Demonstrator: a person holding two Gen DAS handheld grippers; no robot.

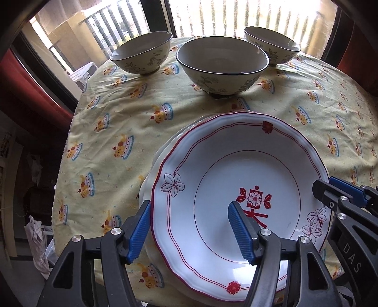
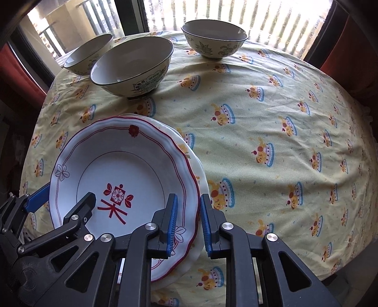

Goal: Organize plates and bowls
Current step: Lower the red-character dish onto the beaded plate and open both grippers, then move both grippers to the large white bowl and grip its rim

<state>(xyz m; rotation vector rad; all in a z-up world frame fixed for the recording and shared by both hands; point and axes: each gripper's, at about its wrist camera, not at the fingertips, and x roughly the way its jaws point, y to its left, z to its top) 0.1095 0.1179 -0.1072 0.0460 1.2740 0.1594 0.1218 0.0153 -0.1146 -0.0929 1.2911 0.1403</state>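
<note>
1. Our left gripper (image 1: 189, 230) stands about half open, straddling the left rim of the top plate (image 1: 238, 203): one blue pad sits outside the rim, the other over the plate's well. The pads do not press on it.
2. Our right gripper (image 2: 189, 225) is narrowed to a small gap around the plate's right rim, one pad over the rim's inner face, the other just outside the edge. We cannot tell whether the pads actually pinch the rim.
3. The top plate, white with red trim and a red flower mark, lies between the two grippers and rests on a plain white plate (image 2: 199, 170) whose edge peeks out beneath it.
4. Beyond the fingertips stand three bowls: a large bowl (image 1: 222, 68) straight ahead of the plates, a left bowl (image 1: 141, 54) and a right bowl (image 1: 271, 46) further back, all upright and apart from one another.
5. Everything sits on a round table under a yellow cloth (image 2: 271, 141) printed with small cartoon cakes, slightly wrinkled.
6. Behind the table a window (image 2: 259, 16) shows bright daylight and balcony railings, with red curtains (image 1: 26, 80) at the sides.
</note>
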